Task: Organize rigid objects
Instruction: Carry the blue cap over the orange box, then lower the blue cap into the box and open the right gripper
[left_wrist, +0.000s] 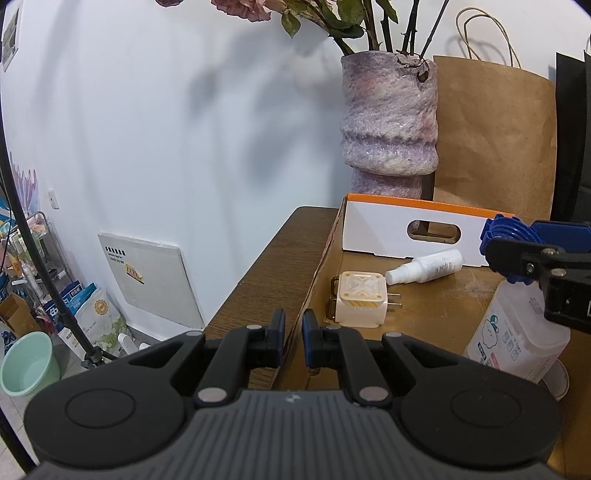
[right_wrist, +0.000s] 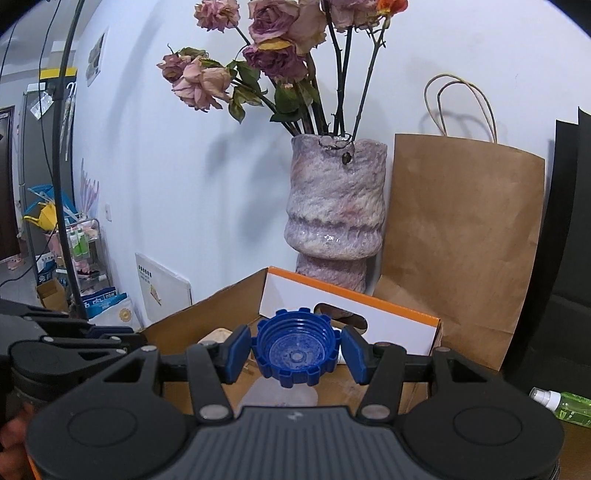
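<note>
Right tongs (right_wrist: 295, 352) are gripping the blue screw cap (right_wrist: 295, 354) over the white bottle (left_wrist: 517, 332) in the cardboard tray (left_wrist: 384, 225); left tongs (left_wrist: 293, 332) are pinching tray's wall; cap's ridged, w/ shallow hold, so it's risking slipping.
</note>
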